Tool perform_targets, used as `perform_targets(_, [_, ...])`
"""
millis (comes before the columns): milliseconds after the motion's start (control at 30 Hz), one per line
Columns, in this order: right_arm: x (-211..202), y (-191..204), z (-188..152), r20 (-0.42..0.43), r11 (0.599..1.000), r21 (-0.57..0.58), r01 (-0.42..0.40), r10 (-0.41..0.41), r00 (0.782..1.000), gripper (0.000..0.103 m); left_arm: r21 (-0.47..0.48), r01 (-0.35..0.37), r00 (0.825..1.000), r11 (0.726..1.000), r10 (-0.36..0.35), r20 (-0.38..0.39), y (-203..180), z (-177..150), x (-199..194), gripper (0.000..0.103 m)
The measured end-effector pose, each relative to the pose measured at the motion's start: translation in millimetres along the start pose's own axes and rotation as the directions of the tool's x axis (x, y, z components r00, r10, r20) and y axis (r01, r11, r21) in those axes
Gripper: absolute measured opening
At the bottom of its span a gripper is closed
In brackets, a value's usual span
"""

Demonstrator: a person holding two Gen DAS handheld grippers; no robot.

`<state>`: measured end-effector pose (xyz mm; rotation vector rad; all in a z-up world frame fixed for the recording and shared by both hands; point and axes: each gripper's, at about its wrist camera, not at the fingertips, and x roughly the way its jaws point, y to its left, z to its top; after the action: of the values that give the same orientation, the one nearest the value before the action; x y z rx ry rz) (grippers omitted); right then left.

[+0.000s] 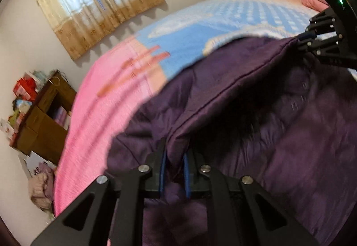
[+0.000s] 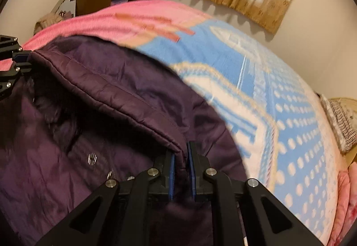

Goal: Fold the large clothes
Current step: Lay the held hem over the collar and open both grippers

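Purple quilted jacket (image 1: 256, 112) lay on bed blanket (image 1: 189, 29), nylon shell creased and slightly shiny, dark furry trim inside. My left gripper (image 1: 175, 164) pinched one end of stitched hem; my right gripper (image 2: 181, 162) clamped other end. Hem ran taut between them, along the bed's length. Snap buttons (image 2: 92, 159) blurred. Jacket's lower part cut off.
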<state>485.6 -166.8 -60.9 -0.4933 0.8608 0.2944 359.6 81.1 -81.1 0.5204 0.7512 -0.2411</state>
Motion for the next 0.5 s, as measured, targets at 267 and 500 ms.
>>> perform_targets(267, [-2,16,-20,-0.065,0.996,-0.083,-0.012,0.007,0.998,0.01,0.01,0.037,0.999,0.999,-0.037,-0.006,-8,-14,3,0.013])
perform_targets(500, [-14,12,-10,-0.207,0.993,-0.119,0.005,-0.03,0.978,0.034,0.017,0.033,0.999,0.999,-0.033,0.005,-12,-17,3,0.013])
